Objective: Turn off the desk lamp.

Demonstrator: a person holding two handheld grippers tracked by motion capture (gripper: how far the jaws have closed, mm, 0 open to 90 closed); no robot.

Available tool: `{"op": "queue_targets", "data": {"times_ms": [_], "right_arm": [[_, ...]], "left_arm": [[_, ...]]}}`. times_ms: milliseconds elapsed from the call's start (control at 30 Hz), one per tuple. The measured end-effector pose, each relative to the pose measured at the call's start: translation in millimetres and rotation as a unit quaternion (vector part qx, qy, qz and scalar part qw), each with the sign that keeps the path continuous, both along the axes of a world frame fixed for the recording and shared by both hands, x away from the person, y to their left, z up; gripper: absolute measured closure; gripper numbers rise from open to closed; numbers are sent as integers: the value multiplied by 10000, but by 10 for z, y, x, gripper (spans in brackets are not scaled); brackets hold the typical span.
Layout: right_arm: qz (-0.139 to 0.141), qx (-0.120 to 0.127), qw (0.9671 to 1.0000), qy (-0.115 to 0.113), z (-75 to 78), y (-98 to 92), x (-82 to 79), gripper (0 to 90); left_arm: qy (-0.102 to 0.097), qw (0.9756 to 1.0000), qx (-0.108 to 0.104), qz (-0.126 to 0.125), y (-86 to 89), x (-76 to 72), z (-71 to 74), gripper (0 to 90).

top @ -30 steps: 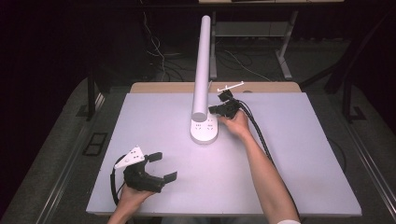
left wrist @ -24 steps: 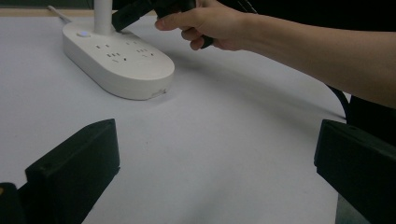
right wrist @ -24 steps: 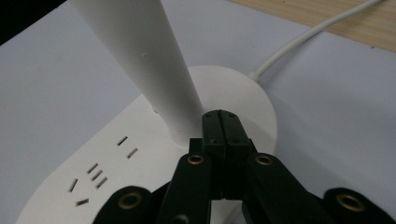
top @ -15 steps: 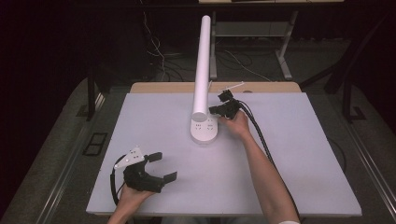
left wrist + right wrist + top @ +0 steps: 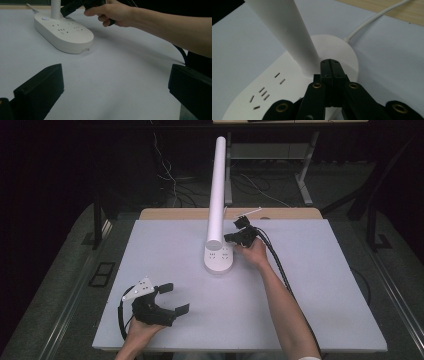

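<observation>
Pressing the closed, empty tip of our right gripper (image 5: 331, 65) onto the power strip (image 5: 218, 259) at mid-table, probably toward its button (image 5: 45, 18), we should push straight down, while our left gripper (image 5: 166, 298) rests wide open and empty, near-left.

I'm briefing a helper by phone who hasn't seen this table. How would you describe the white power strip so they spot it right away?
Look at the big pale grey table and find the tall white post rising near its far middle. At the post's foot lies the power strip, a flat white oval base with small socket slots on top. The right gripper, shut, sits beside the post; the left gripper is open, far off.
</observation>
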State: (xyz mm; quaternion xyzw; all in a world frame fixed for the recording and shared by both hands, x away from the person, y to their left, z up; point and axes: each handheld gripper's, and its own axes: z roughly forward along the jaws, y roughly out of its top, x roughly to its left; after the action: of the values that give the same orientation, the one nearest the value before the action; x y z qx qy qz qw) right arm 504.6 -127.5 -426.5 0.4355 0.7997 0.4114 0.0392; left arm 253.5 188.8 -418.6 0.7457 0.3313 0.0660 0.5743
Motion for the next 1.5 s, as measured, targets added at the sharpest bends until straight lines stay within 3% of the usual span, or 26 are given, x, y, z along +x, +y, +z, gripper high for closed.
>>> {"op": "queue_targets", "data": {"times_ms": [467, 567, 733, 867, 1000, 1200, 1300, 1367, 1433, 1500], "right_arm": [[-37, -316, 9993, -190, 36, 35, -26, 900], [-65, -182, 9998, -61, 26, 6, -21, 900], [-3, -118, 9999, -84, 15, 25, -23, 900], [-64, -240, 9995, -197, 18, 65, -21, 900], [-107, -89, 9999, -100, -9, 35, -27, 900], [-93, -255, 9994, -222, 8, 63, -39, 900], [-92, -174, 9997, -153, 22, 41, -46, 900], [-97, -300, 9993, -199, 33, 26, -48, 900], [-69, -176, 9997, -148, 47, -6, -55, 900], [-101, -29, 9997, -236, 65, -45, -69, 900]], "left_arm": [[1, 10000, 2, 25, 7, 6, -1, 0], [-2, 10000, 16, 20, 4, 6, -1, 0], [-4, 10000, 23, 15, 6, 4, 0, 0], [-7, 10000, 11, 27, 9, 1, 2, 0], [-12, 10000, 9, 29, 6, -7, 3, 0], [-14, 10000, 9, 24, 8, -7, 3, 0], [-9, 10000, 2, 36, 16, 2, 1, 0], [-1, 10000, 3, 44, 17, 6, 0, 0], [-5, 10000, 5, 37, 14, 6, 0, 0], [-4, 10000, 13, 31, 11, 6, -2, 0]]}}
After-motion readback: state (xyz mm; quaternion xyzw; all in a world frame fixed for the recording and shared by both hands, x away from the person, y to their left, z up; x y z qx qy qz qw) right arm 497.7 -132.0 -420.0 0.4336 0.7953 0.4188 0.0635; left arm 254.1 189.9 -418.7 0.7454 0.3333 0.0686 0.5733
